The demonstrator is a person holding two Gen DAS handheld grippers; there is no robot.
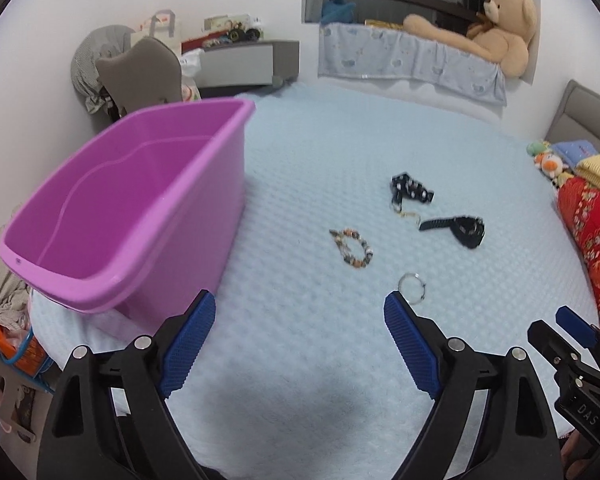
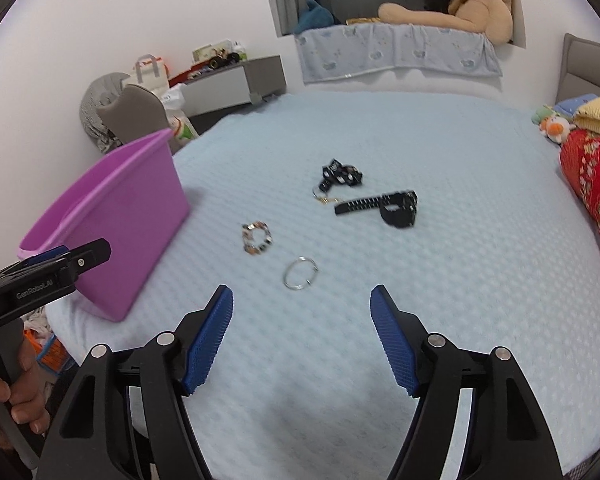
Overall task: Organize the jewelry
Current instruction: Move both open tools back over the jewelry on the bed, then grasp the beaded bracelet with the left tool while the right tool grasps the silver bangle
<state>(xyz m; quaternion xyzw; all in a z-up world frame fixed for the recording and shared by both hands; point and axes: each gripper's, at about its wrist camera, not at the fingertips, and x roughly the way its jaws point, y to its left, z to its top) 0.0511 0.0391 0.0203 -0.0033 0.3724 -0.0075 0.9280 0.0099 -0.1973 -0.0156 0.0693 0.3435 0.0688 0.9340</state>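
Jewelry pieces lie loose on a pale blue quilted bed (image 1: 340, 152), grouped near its middle: a beaded bracelet (image 1: 352, 248), a thin metal bangle (image 1: 412, 287), a black wristwatch (image 1: 460, 230) and a black patterned strap with a key ring (image 1: 410, 190). None touches another except the strap's ring, which lies just beside the watch band. Same four items in the right wrist view: beaded bracelet (image 2: 256, 238), bangle (image 2: 300, 273), watch (image 2: 384, 206), strap (image 2: 340, 176).

Purple plastic bin (image 1: 140, 208), to the left of the jewelry, stands upright at the bed's left edge; its interior shows bare walls and floor with nothing inside. In the right wrist view the bin (image 2: 140, 224) is seen from its end wall.

Left gripper (image 1: 300, 316): jaws wide apart, nothing between them, held above the bed short of the bangle. Right gripper (image 2: 302, 304): jaws moderately wide, nothing between them, the bangle just ahead. Each gripper appears at the margin of the other's view.

Open bedding surrounds the jewelry on all sides. Right edge: folded red and yellow blankets (image 1: 596, 240). Far edge: a ledge with a teddy bear (image 1: 496, 28).
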